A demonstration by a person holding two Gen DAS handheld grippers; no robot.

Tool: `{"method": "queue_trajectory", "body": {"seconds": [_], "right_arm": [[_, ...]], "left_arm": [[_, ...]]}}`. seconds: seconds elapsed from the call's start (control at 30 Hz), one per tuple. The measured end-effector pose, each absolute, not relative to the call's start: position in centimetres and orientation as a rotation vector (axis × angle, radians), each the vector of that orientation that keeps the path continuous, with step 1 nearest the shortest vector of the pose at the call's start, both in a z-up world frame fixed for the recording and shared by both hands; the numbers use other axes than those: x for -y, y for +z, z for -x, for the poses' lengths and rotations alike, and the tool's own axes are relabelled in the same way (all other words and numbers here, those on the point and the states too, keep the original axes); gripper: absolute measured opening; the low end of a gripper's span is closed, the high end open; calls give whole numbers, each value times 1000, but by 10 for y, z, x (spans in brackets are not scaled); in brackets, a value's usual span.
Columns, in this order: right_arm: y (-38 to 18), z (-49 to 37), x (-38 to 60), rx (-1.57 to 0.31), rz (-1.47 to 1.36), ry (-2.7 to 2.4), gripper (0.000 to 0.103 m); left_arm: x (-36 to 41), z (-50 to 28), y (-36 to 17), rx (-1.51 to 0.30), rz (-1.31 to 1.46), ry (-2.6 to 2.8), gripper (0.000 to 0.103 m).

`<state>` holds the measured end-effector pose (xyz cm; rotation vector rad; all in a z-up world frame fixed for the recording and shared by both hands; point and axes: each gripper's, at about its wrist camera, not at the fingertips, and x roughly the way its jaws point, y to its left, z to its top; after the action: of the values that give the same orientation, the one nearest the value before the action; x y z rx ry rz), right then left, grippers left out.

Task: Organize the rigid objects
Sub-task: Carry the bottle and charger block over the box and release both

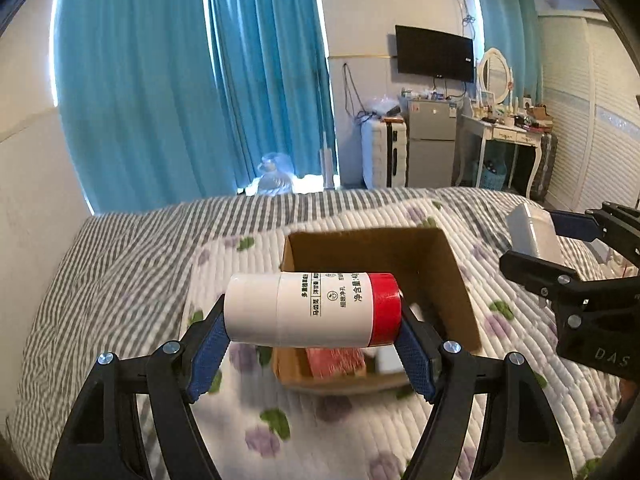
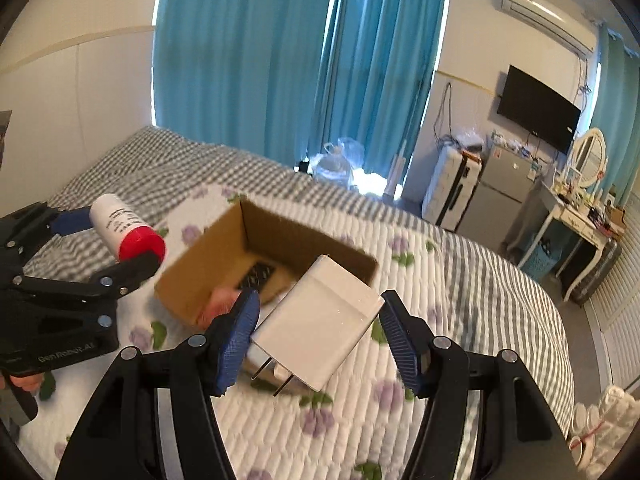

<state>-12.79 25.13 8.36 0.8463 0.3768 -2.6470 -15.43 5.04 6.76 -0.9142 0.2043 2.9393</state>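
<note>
You are working over a bed with a white quilted cover printed with purple flowers (image 1: 360,432), teal curtains (image 1: 192,80) behind it. Your left gripper (image 1: 312,340) clamps a white cylindrical bottle with a red cap (image 1: 312,310) crosswise between its fingers; its label carries Chinese print, including "净含量". Just beyond those fingers sits an open brown cardboard box (image 1: 440,276). Your right gripper (image 2: 320,336) grasps a white plastic plug adapter (image 2: 320,324), prongs toward you. "GenRobot.AI" marks the left gripper's body.
</note>
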Motion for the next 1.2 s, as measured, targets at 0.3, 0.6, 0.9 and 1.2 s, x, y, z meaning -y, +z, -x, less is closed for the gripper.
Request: {"method": "queue_trajectory", "body": {"seconds": [0.3,0.6,0.9,1.2], "right_arm": [[68,194,-231,-313,-835,-2650,62],[25,244,-234,-327,-933,-2643,62],[2,255,-250,-310,-989,-2632,62],[21,244,-254,-281,-974,-2667,62]], "left_arm": [[-69,230,34,-199,968,2909,77],[-88,275,-21,-222,1099,2838,77],[-92,284,-39,-199,1170,2795,82],[-73,260,-7,-178,1098,2862,86]]}}
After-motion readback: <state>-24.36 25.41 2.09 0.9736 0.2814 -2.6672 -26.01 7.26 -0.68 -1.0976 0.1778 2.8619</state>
